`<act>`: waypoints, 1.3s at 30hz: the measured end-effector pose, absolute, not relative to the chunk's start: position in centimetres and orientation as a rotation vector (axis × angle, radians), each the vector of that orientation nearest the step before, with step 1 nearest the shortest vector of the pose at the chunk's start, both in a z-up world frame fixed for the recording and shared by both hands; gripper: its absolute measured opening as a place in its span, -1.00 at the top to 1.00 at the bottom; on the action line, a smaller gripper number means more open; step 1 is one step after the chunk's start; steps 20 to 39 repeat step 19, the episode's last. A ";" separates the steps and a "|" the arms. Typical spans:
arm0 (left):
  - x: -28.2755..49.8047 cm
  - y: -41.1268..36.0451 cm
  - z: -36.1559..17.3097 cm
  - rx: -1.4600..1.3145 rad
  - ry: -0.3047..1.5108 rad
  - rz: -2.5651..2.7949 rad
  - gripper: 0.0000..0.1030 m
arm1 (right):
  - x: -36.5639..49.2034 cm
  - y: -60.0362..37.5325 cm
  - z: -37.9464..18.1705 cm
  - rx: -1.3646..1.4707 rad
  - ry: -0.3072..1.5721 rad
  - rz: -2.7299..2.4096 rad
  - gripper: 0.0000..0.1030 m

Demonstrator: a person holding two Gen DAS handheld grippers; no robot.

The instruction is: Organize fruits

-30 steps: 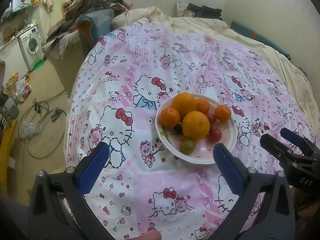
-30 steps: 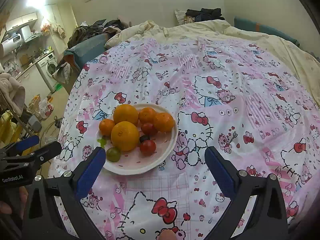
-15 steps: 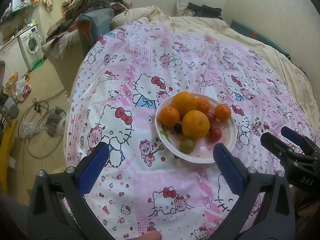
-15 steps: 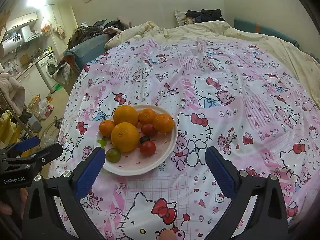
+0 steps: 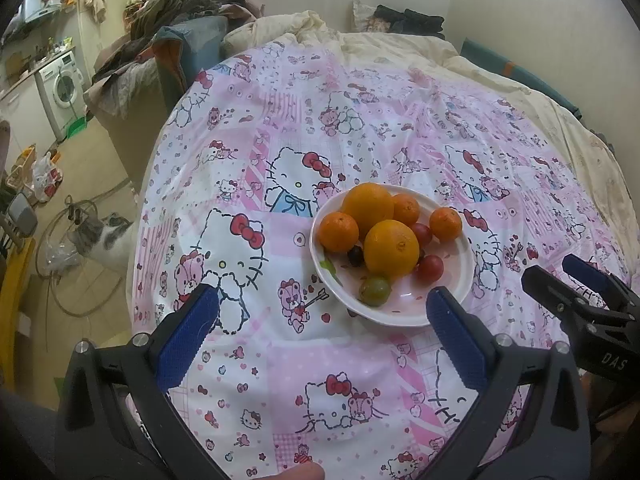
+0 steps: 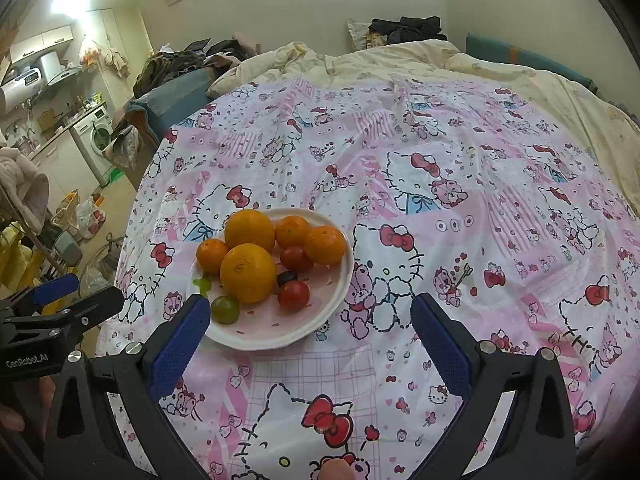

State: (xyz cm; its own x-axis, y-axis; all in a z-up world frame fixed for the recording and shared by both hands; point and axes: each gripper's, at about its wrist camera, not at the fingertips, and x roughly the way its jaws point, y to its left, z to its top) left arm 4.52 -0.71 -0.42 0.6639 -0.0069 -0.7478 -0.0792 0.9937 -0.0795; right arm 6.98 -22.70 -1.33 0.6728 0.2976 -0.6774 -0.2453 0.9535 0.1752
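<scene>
Both claws are hovering low over the bedsheet (image 5: 304,92), each with its jaws standing wide apart and gripping nothing: left claw (image 5: 320,328), right claw (image 6: 310,334).

The fruits are all sitting together on the plate (image 6: 320,320), which is resting on the sheet. Two oranges (image 6: 248,273) are piled in the middle, three mandarins (image 6: 325,245) are ringing them, and small tomatoes (image 6: 293,295) plus one green one (image 6: 225,309) are lying toward the near rim.

Step in hand: I am judging this only loosely. Fruit gathered on one plate fits either a pile waiting to be sorted or a gathering already made; the pictures are not settling which. So I am naming no move, only noting that any grasp here calls for care: the round fruit is stacked and likely to roll.

Views: the left camera is showing a cat (image 5: 102,236) on the floor beside the bed and my right claw at its right edge. The right camera is showing my left claw at its left edge, and more bare sheet right of the plate.
</scene>
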 end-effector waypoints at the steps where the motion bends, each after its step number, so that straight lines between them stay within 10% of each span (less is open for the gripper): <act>1: 4.5 -0.7 -0.4 -0.108 0.845 0.041 -0.99 | 7.0 -22.7 -1.3 0.071 0.774 0.306 -0.99; 39: 4.6 -0.7 -0.9 -0.097 0.864 0.044 -0.99 | 6.9 -22.6 -1.5 0.070 0.775 0.301 -0.99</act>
